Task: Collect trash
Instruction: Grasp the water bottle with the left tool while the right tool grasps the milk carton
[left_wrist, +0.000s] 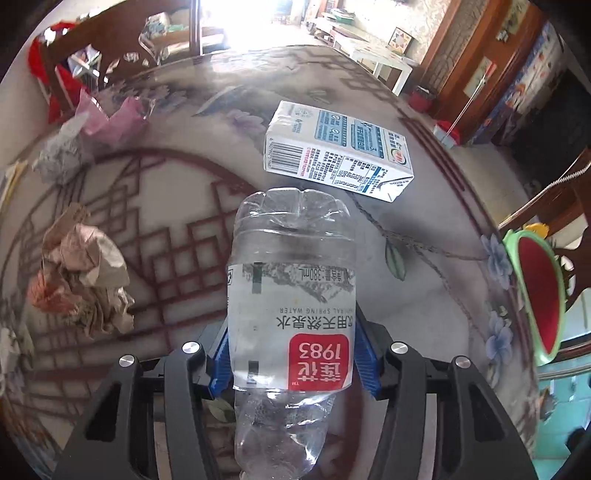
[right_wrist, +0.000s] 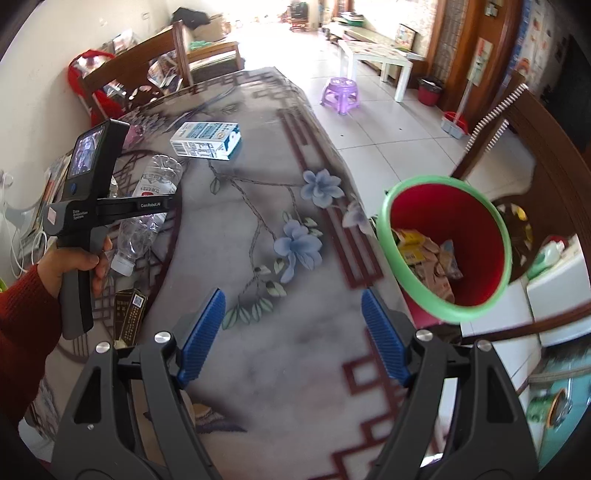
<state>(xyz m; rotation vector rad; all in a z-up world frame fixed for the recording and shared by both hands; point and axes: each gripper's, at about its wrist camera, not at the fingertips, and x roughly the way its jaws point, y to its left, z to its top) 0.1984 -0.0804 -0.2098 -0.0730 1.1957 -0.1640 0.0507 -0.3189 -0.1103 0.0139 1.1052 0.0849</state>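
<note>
Because the plastic bottle (left_wrist: 291, 295) is empty and already crumpled near its neck, it will be very light and will give under pressure, so a hard squeeze will only dent it further. Its clear wall is smooth and likely slippery; the band with the paper label is the straightest and firmest part, and that is where the blue pads (left_wrist: 218, 363) of the left gripper (left_wrist: 293, 363) sit, one on each side of the label. The pads appear to press on the bottle, though the bottle itself hides the contact lines, so how firm the grip is cannot be read with certainty. The bottle lies on the table (left_wrist: 177, 192) with its base pointing to the far side and its cap end nearest the gripper.

Beyond the bottle, a little to the right, lies a milk carton (left_wrist: 338, 151); it is boxy and stiff at its edges and would best be taken across its narrow sides. On the left lies a ball of crumpled paper (left_wrist: 86, 273), soft and light, which can be pinched anywhere.

The right gripper (right_wrist: 293, 338) hovers over bare tablecloth with its jaws wide apart and nothing between them. The red bin (right_wrist: 448, 243) with the green rim stands just off the right edge of the table and already holds some wrappers.
</note>
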